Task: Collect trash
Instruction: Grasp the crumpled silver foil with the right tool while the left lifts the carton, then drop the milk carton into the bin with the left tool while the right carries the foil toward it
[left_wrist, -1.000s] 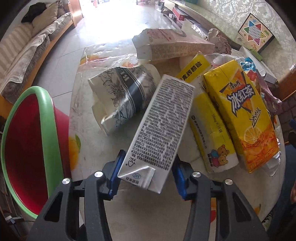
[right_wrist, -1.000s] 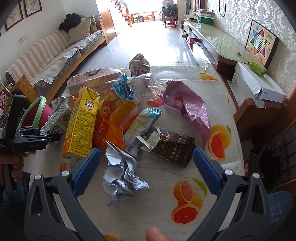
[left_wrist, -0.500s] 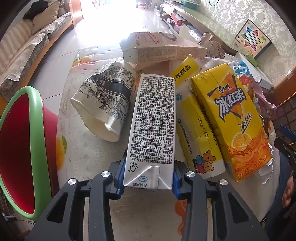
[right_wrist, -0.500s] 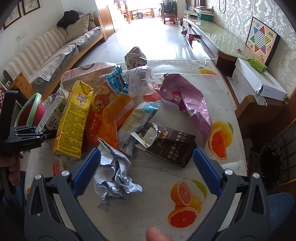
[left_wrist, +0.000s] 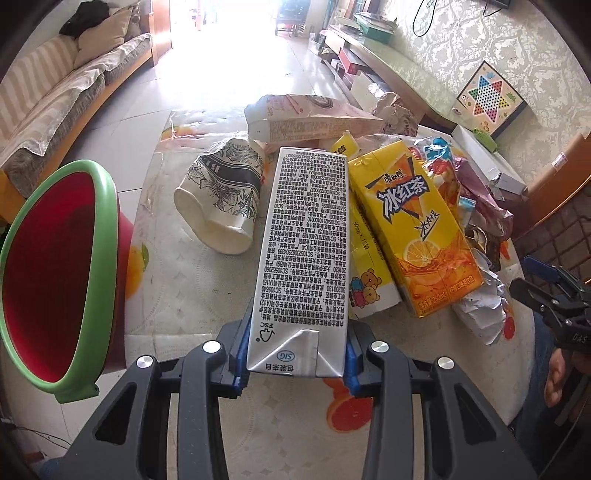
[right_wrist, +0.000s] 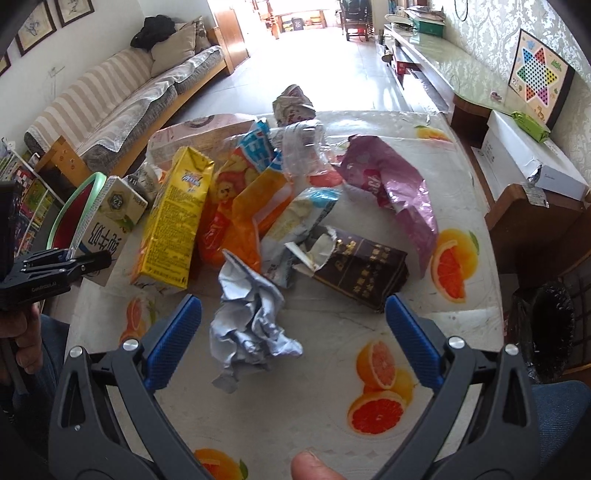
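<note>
1. Your left gripper (left_wrist: 295, 354) is clamped on the white milk carton (left_wrist: 303, 254), blue pads pressing both sides of its lower end.
2. The milk carton is tilted, its far end raised over the pile, just beside the yellow iced-tea carton (left_wrist: 413, 229), which lies on the table (left_wrist: 177, 295).
3. The crushed paper cup (left_wrist: 225, 199) lies on its side on the other flank of the milk carton, apart from it.
4. The red bin with green rim (left_wrist: 59, 273) stands off the table edge, beyond the paper cup as seen from the milk carton.
5. Your right gripper (right_wrist: 293, 338) stands wide open, gripping nothing; its blue pads sit either side of the crumpled silver wrapper (right_wrist: 251, 325) without touching it.
6. The dark brown box (right_wrist: 362, 266) and purple foil bag (right_wrist: 391, 192) lie on the far side of the iced-tea carton from the milk carton.
</note>
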